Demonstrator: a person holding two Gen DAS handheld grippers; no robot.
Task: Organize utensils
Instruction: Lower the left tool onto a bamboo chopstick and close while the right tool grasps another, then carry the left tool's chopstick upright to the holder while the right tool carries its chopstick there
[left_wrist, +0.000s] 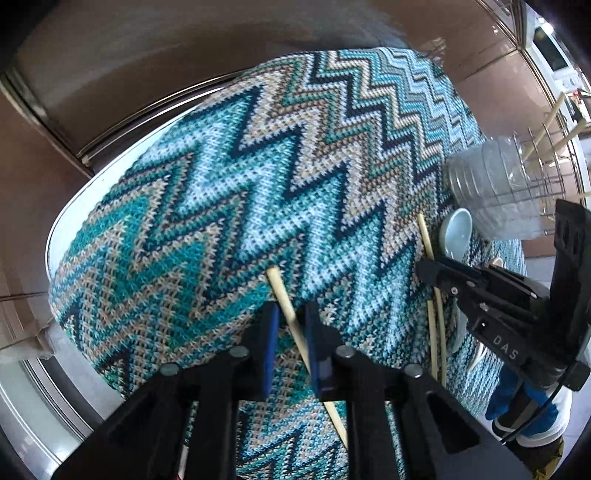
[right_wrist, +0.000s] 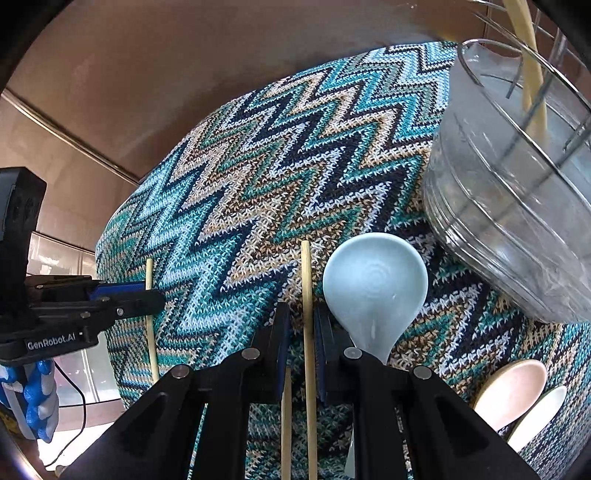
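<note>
Left wrist view: the left gripper (left_wrist: 291, 332) points down at the zigzag-knit cloth (left_wrist: 221, 184) covering the round surface, its jaws clenched on a single bamboo chopstick (left_wrist: 286, 299) that runs slantwise between the blue pads. To the right, the right gripper (left_wrist: 428, 267) reaches over a pair of chopsticks (left_wrist: 434, 332), just beside a pale blue spoon (left_wrist: 456, 230) and a clear plastic container (left_wrist: 491, 188).

Right wrist view: the right gripper (right_wrist: 306, 325) has its jaws clenched on one chopstick (right_wrist: 306, 280), a second stick (right_wrist: 286, 424) lying close beside it lower down. The pale blue spoon (right_wrist: 375, 280) lies just right of the jaws; a pink spoon (right_wrist: 513, 391) and a white spoon (right_wrist: 541, 417) lie further right. The left gripper (right_wrist: 147, 291) holds its chopstick (right_wrist: 149, 339) at far left
</note>
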